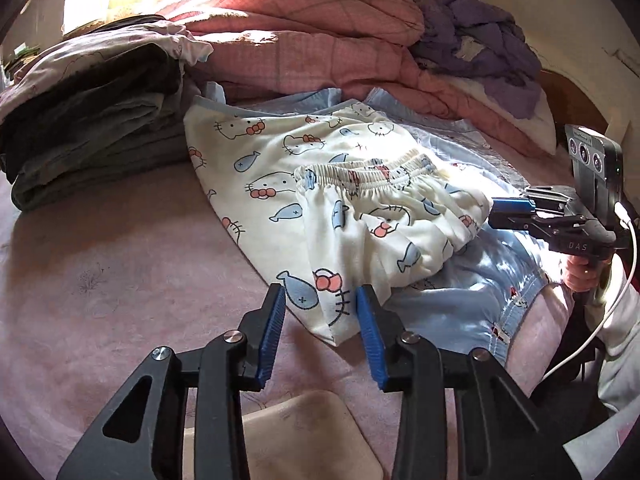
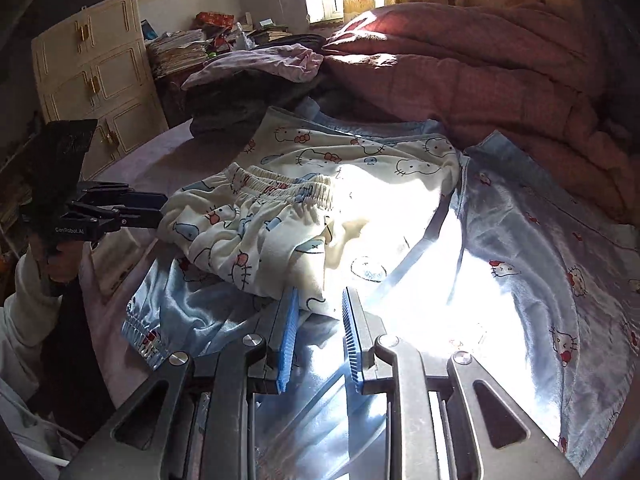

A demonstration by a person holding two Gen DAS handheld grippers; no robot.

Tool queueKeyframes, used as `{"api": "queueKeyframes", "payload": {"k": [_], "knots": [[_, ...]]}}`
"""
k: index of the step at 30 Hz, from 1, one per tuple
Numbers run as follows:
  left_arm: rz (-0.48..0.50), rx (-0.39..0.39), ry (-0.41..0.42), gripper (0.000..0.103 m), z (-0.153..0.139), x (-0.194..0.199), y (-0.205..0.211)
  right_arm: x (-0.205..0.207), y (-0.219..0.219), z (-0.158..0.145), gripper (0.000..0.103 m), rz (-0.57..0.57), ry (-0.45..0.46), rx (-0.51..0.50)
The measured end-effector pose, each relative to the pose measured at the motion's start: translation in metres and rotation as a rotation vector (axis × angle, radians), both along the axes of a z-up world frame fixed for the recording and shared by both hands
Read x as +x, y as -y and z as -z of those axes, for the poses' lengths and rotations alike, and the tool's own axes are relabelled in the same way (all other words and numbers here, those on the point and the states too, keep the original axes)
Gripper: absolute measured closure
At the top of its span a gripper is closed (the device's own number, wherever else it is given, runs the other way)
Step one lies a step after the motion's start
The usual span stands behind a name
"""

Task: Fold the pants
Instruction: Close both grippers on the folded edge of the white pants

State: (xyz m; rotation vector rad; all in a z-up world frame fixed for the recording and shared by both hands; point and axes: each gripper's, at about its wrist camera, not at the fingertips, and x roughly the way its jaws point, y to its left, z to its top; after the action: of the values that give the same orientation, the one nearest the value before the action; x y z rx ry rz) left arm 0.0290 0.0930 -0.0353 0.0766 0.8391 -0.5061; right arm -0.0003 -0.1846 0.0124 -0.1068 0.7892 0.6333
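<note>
Lying folded over on the bed (image 1: 100, 280), the pants (image 1: 280, 184) rested partly on a blue satin garment (image 2: 520, 240), waistband (image 1: 360, 184) doubled back on top. Left gripper (image 1: 320, 312) stood partly open astride the near fold edge, gripping nothing. Right gripper (image 2: 320, 312) likewise, pads clear of the cloth. Fabric judged light, limp, and likely to slide on satin; best taken at the fold corners.
</note>
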Motion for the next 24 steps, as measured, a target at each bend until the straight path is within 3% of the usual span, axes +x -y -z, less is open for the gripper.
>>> {"api": "queueKeyframes", "payload": {"k": [7,9,11,13,14,16,20,24], "knots": [[0.043,0.095,-0.007,0.068,0.014,-0.006,0.016,-0.004,-0.019,0.001,0.08,-0.009,0.078,-0.075],[0.087,0.072,-0.019,0.065,0.012,-0.01,0.014,-0.005,-0.021,0.003,0.095,-0.008,0.085,-0.093],[0.103,0.054,-0.01,0.061,0.008,-0.016,0.012,-0.008,-0.019,0.002,0.097,-0.002,0.101,-0.092],[0.086,0.084,-0.002,0.062,0.009,-0.014,0.012,-0.011,-0.015,-0.003,0.098,0.008,0.12,-0.077],[0.066,0.103,-0.005,0.066,0.012,-0.011,0.013,-0.011,-0.012,-0.005,0.098,0.013,0.124,-0.067],[0.056,0.132,0.011,0.096,0.017,-0.009,0.015,-0.011,-0.008,-0.009,0.099,0.034,0.128,-0.048],[0.024,0.176,0.128,0.097,0.007,-0.02,0.016,-0.007,-0.002,-0.012,0.099,0.105,0.123,-0.034],[-0.04,0.132,0.157,0.097,-0.006,-0.017,0.002,-0.006,0.007,-0.019,0.101,0.165,0.122,0.012]]}}
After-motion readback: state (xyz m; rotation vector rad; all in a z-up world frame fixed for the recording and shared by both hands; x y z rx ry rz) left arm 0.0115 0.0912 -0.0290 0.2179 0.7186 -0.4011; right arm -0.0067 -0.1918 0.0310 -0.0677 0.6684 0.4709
